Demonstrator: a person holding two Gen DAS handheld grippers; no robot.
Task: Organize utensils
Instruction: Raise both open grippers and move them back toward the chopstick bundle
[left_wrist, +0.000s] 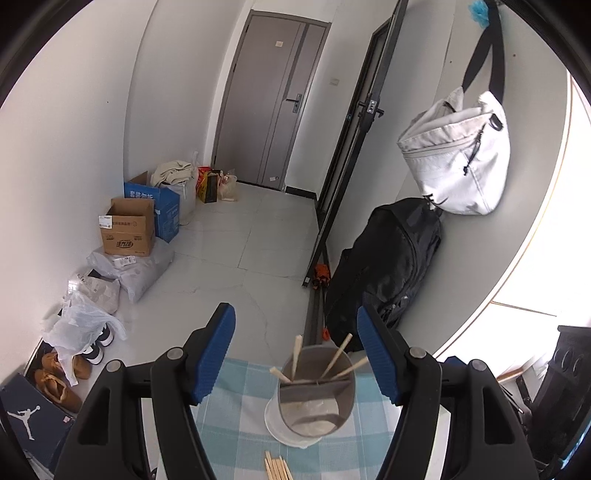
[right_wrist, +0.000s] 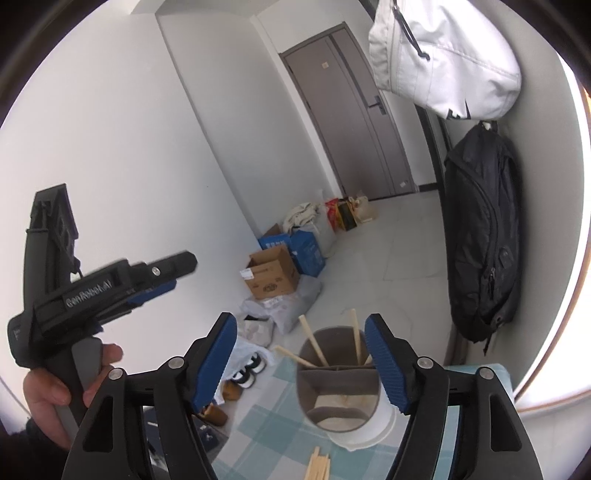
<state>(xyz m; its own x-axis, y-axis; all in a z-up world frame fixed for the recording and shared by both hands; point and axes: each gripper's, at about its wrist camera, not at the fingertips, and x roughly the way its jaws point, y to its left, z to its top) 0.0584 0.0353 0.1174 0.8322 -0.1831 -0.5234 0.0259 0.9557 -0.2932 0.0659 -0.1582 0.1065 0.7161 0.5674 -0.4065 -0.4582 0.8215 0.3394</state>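
Utensils here are pale wooden chopsticks (left_wrist: 334, 358), four of them leaning at angles inside a grey round holder with a divider wall (left_wrist: 317, 398), which stands on a white round base at the far edge of a table under a blue-and-white checked cloth (left_wrist: 240, 417). More loose wooden chopsticks (left_wrist: 277, 467) lie flat on the cloth just in front of the holder. Beyond the table edge the pale tiled floor (left_wrist: 258, 229) is open through the middle up to a grey door (left_wrist: 273, 107), with cardboard boxes (left_wrist: 129, 230) and bags along the left wall and a black backpack (left_wrist: 388, 266) against the right. The left gripper (left_wrist: 295, 354) has its ribbed blue pads apart, nothing between them, the holder lying beyond. The right gripper (right_wrist: 299, 362) is likewise spread and empty. Only the right wrist view shows the left gripper from the side, with the hand (right_wrist: 55, 391) around its grey handle.
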